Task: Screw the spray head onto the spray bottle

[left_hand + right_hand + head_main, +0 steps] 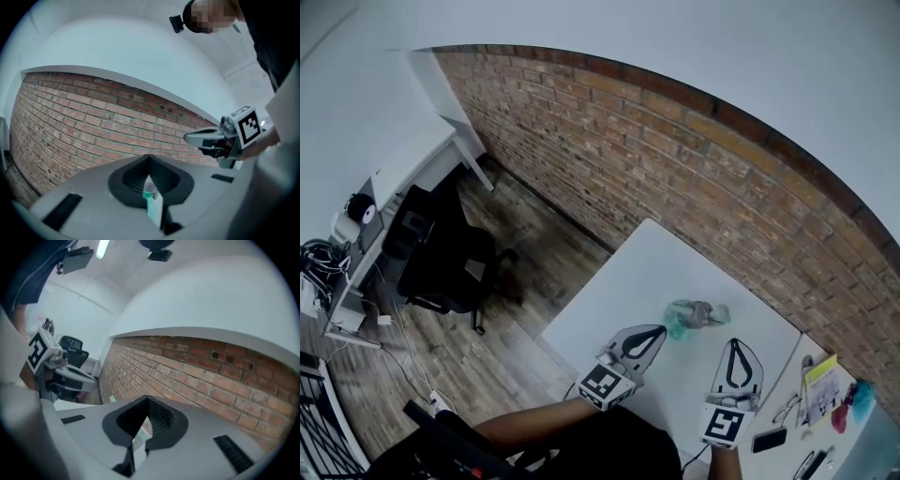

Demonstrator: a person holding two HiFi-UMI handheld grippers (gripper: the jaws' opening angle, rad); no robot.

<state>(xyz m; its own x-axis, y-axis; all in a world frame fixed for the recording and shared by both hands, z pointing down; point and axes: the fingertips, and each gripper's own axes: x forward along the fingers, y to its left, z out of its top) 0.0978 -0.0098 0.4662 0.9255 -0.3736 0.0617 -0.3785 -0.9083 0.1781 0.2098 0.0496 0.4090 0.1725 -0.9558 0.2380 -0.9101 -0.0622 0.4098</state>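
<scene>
- At the far left of the head view, a white desk (403,178) with a tangle of black cables (319,258) stood on the brown wooden floor (534,272).
- Just to the right of the desk was a black office chair (441,267).
- A red brick wall (675,169) ran from the upper left down to the right edge.
- In front of the wall, a white table (647,272) filled the lower middle of the frame.
- The person's arm (534,427) came in from the bottom edge and led up to the grey left gripper (662,330), which had a black-and-white marker cube (602,382) at its back.
- The left gripper's jaws were clenched on the teal and white end of a small see-through spray bottle with teal parts (694,315). In the left gripper view that end sat pinched right between them.
- The spray bottle lay on its side over the middle of the table, just right of the left gripper's tip. I could not tell if it touched the table, or if the spray head was on all the way.
- The grey right gripper (734,343) was a little lower and to the right of the bottle. It was near the bottle but not touching it.
- Its jaws were pressed together, and nothing was pinched between them.
- At the lower right, a yellow pad (820,384), a black phone (769,439) and some pink and blue things (851,405) lay on the white top.
</scene>
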